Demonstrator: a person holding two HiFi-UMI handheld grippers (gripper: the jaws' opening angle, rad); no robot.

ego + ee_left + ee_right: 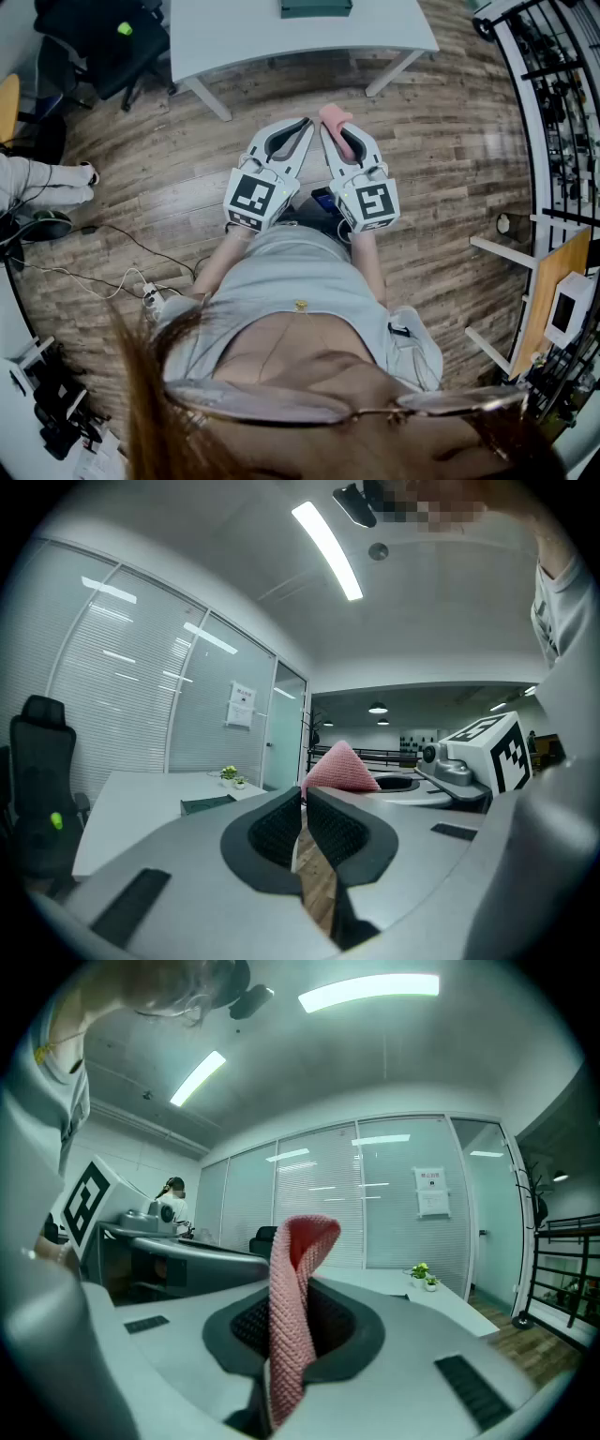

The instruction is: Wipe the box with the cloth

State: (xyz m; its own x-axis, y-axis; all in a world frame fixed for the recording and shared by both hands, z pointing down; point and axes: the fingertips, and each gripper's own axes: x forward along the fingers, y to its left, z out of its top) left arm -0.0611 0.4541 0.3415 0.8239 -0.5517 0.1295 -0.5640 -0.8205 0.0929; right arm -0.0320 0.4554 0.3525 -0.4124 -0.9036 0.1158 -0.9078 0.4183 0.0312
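Observation:
The dark green box (316, 7) lies on the white table (234, 37) at the far end of the room; in the left gripper view the box (208, 803) is small and distant. A folded pink cloth (336, 120) sticks out of my right gripper (330, 128), which is shut on it; the cloth (289, 1335) hangs between the black pads. My left gripper (304, 125) is shut with nothing in it, its pads (281, 825) nearly meeting. Both grippers are held side by side in front of the person's body, roughly level, well short of the table.
Wooden floor lies between me and the table. A black office chair (103, 37) stands at the table's left. Cables and a power strip (150, 298) lie on the floor at left. Metal racks (562, 94) line the right side. A small plant (230, 774) sits on the table.

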